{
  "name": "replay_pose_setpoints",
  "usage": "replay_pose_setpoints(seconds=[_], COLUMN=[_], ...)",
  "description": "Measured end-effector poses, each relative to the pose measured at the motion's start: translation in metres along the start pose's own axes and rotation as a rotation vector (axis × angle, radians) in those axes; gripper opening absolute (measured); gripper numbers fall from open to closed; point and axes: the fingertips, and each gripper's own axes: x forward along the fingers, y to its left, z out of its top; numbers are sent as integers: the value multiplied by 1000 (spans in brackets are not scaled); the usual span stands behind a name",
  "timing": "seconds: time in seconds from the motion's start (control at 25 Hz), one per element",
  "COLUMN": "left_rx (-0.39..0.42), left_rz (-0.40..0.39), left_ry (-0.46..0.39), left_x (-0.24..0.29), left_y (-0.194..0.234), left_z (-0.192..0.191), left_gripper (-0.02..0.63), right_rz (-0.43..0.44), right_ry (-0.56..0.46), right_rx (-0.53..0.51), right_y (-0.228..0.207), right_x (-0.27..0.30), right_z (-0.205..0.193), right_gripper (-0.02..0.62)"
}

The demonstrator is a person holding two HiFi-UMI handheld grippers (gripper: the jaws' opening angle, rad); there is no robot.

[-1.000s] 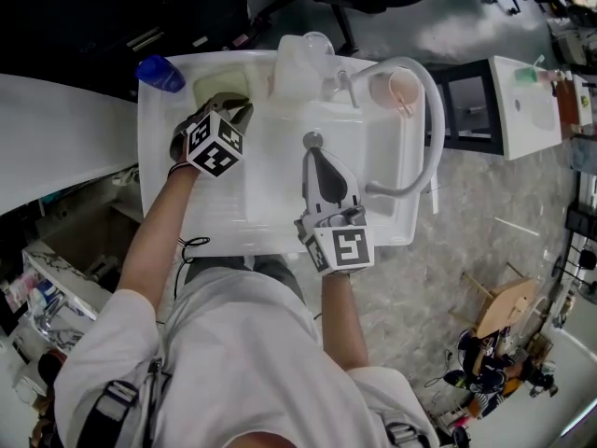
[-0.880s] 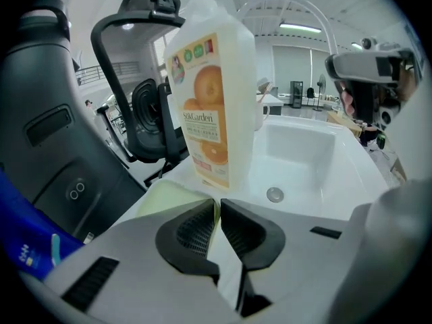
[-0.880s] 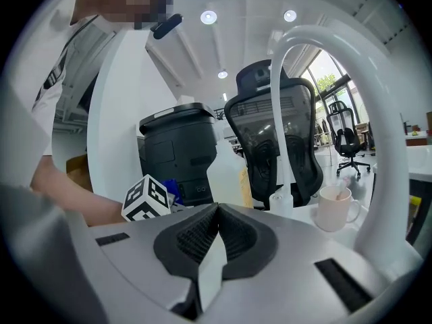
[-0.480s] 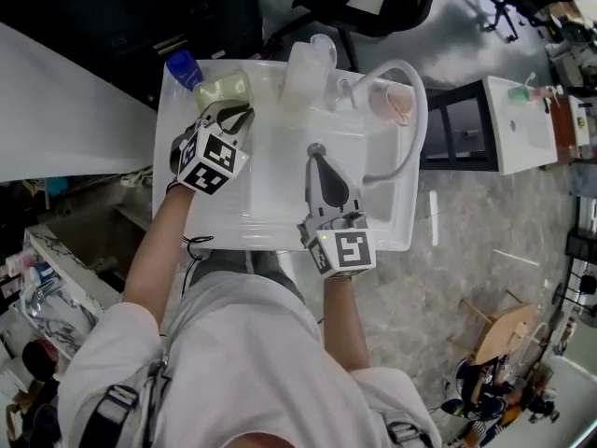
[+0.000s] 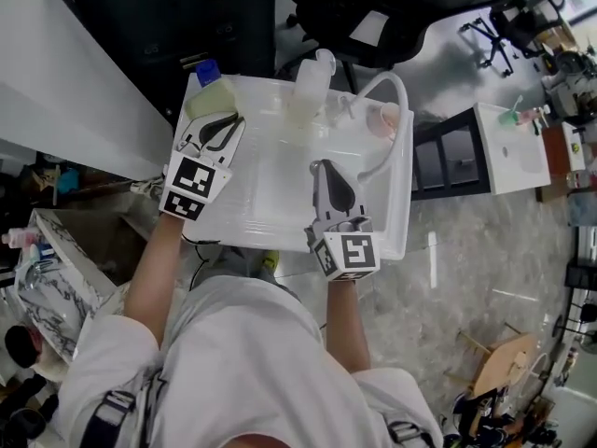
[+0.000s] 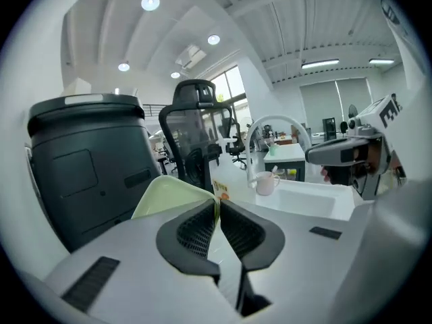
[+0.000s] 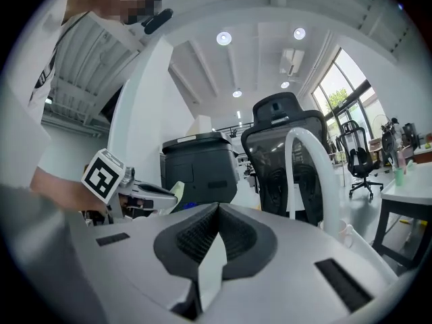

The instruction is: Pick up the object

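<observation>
Jaws of the left gripper [image 6: 217, 206] pinch the edge of one pale green pad [image 6: 174, 198] at the far left corner of the white sink [image 5: 402, 215]. Those of the right gripper [image 7: 217, 210] are pressed together, empty, over the basin's middle. Both forearms reach forward. One pink cup [image 5: 385, 118] stands beside the curved faucet [image 5: 395, 84]; an office chair [image 5: 359, 17] stands beyond.

I stood in a bright open-plan office. A grey speckled floor [image 5: 466, 278] lay below me, with a white side table [image 5: 506, 152] to my right and a black office chair [image 5: 354, 12] ahead. A dark cabinet [image 6: 88, 167] stood beside the chair. Round ceiling lights [image 6: 150, 3] shone overhead, and tall windows [image 7: 345, 79] let in daylight. A long white surface [image 5: 65, 73] ran along my left.
</observation>
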Motion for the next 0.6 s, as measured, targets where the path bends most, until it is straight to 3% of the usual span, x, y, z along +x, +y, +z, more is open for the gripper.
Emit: replay_pose_setpoints(seconds=[0.32,0.6], left_rx=[-35,-49], left_rz=[124,220], left_ry=[-113,-159], left_x=[-79,-125], left_y=[-5,-1], left_z=[31,37], left_gripper=[42,41], right_rz=[23,38], right_ry=[-37,-61], right_rx=[-48,-74], right_y=[5,9], right_x=[-28,-37], right_z=[30,47], right_gripper=[6,6])
